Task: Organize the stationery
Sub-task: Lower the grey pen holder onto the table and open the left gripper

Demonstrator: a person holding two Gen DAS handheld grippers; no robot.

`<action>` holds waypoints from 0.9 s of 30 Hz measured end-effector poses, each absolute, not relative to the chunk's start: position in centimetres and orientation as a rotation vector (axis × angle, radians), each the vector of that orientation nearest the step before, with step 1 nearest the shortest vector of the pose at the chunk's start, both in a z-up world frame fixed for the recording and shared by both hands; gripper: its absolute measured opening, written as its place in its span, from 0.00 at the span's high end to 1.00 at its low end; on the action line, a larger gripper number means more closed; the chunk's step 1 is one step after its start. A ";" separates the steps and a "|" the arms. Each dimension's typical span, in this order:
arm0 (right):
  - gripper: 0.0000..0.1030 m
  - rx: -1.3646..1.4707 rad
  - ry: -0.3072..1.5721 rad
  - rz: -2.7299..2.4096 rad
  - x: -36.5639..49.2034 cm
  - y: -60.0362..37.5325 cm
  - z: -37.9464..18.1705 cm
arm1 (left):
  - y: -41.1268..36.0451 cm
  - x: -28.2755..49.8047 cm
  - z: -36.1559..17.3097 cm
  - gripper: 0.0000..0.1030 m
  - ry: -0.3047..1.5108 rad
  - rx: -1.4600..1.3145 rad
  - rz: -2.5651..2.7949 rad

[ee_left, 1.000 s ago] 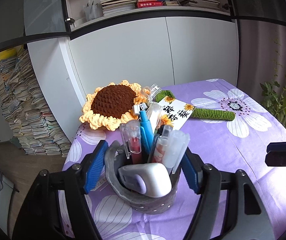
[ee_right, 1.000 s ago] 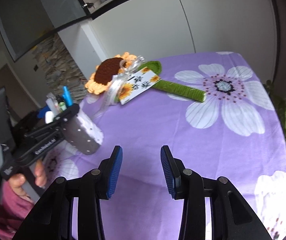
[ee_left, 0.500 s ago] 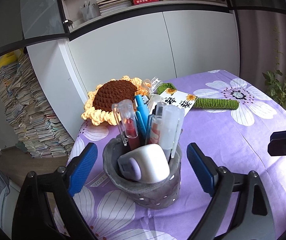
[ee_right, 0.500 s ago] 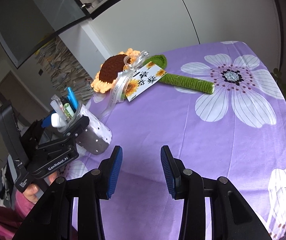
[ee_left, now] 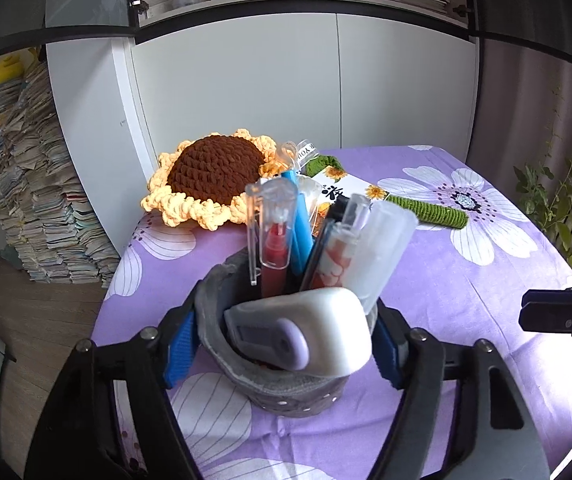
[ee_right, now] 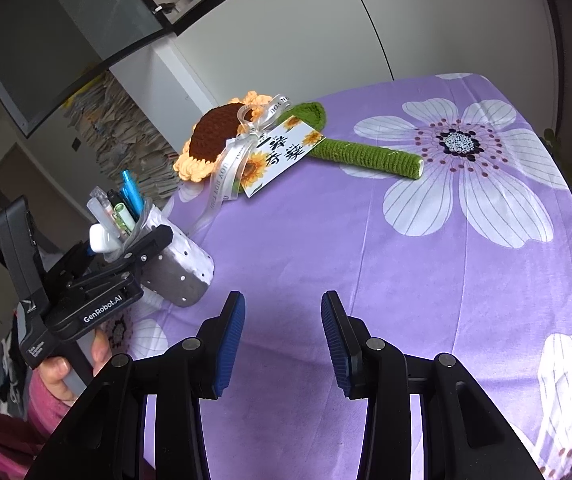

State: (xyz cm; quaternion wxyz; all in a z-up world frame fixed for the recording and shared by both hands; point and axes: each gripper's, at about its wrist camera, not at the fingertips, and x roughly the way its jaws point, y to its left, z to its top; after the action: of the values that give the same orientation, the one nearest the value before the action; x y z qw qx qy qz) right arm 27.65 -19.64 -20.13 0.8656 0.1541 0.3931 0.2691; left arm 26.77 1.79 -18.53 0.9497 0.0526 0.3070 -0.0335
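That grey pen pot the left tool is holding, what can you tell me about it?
The grey pen pot looks like soft felt, dotted with small white spots, its rim folded and squashed. The left tool has its blue pads pressed on both sides. It leans on the purple flowered tablecloth; whether it is lifted is unclear. It is stuffed with upright pens, one blue, and a white correction-tape dispenser at the front.

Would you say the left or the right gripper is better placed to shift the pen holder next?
Left. The left gripper is shut around the pen holder, while the right gripper is open over bare tablecloth, well apart from it.
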 end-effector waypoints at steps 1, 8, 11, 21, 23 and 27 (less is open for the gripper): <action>0.61 0.324 0.825 0.563 27.7 -19.7 -20.2 | 1.7 26.8 -18.5 0.31 0.623 0.105 -0.069; 0.61 0.332 0.823 0.548 27.9 -20.2 -20.4 | 1.2 27.1 -18.4 0.32 0.631 0.117 -0.078; 0.61 0.331 0.822 0.542 27.8 -20.4 -20.6 | 0.9 27.4 -18.1 0.32 0.634 0.111 -0.092; 0.61 0.318 0.804 0.505 28.0 -21.3 -20.5 | -3.3 28.8 -16.4 0.32 0.594 0.174 -0.155; 0.61 0.315 0.798 0.491 28.1 -21.6 -20.5 | -4.4 29.2 -16.2 0.32 0.588 0.186 -0.169; 0.61 0.308 0.786 0.466 28.0 -22.2 -20.3 | -6.4 30.0 -16.2 0.32 0.594 0.197 -0.201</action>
State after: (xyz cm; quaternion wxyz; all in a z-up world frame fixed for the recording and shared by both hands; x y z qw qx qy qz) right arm 28.02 -22.24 -20.35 0.8861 0.1479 0.3779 0.2240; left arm 30.02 -6.36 -16.21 0.9465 0.0967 0.2916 -0.0989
